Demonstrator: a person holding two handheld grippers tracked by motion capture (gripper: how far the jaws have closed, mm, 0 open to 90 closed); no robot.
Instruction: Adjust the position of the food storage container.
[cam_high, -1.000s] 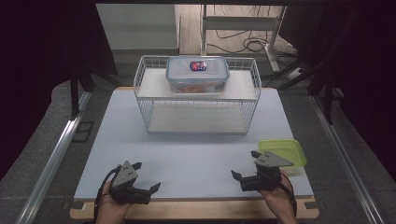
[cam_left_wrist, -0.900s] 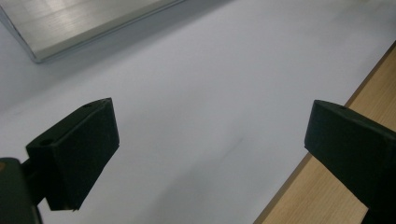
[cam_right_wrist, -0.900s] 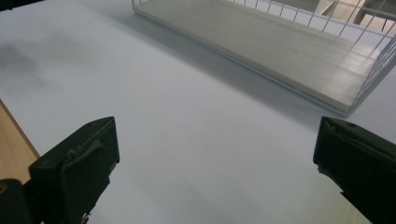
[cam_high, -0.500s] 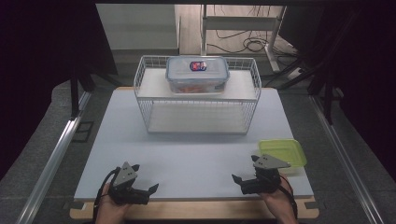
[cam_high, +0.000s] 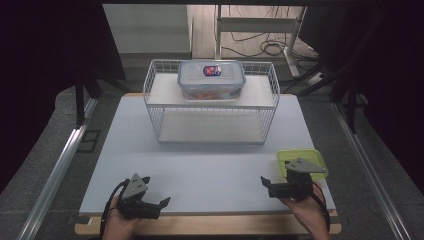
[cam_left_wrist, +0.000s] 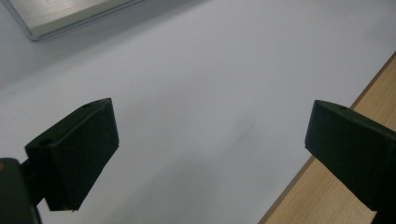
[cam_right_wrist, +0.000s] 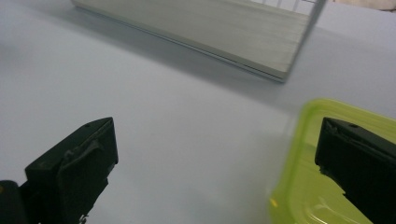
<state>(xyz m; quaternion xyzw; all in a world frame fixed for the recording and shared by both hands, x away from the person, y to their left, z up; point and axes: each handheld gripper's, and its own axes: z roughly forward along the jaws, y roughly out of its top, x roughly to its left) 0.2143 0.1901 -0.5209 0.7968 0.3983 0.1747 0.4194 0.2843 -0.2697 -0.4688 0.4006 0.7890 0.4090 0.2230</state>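
High view: left hand-held gripper sits low at the near-left edge of the desk, jaws spread, nothing between them. Right hand-held gripper is at the near-right, jaws also spread and empty, pointing left across the white surface. The green lid lies flat on the desk just behind and beside the right hand-held gripper, partly covered by its grey plate; can't tell from here if they touch. White wire rack stands mid-desk toward the far side, well apart from both hands. A clear lidded container with a blue-red label sits on the rack's top shelf, roughly centred. Lower shelf of the rack carries nothing.

Left gripper view: both black jaws wide apart over bare white desk surface. Wooden desk edge runs along the lower right, under the right-hand jaw. A corner of the rack's base board shows at top left, well away.

Right gripper view: jaws wide apart, nothing pinched. Green lid at lower right, its rim under or just behind the right-hand jaw; contact can't be told. Left-hand jaw is over bare white surface. Rack's base board crosses the top, apart from the lid.
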